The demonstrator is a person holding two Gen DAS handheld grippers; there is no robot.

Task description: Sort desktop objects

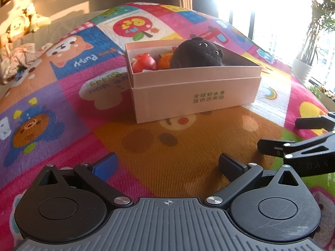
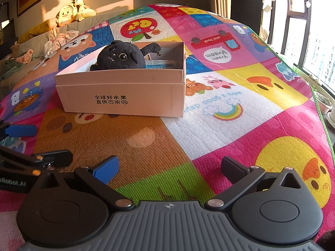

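Looks like sorting done, black plush cat [image 2: 121,56] and red toy [image 1: 144,62] boxed in pink box [image 2: 125,96], left gripper [image 1: 167,165] and right gripper [image 2: 169,167] jaws released, empty, nothing loose left to fetch.

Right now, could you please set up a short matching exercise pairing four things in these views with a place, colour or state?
Things:
1. black plush cat
2. pink box
3. red toy
4. left tool

Descriptions:
A. open, holding nothing
B. sits on the play mat, printed characters on its side
C. in the box, beside an orange item
D. pokes up above the box rim

Pairs: 1-D, 2-B, 3-C, 4-A
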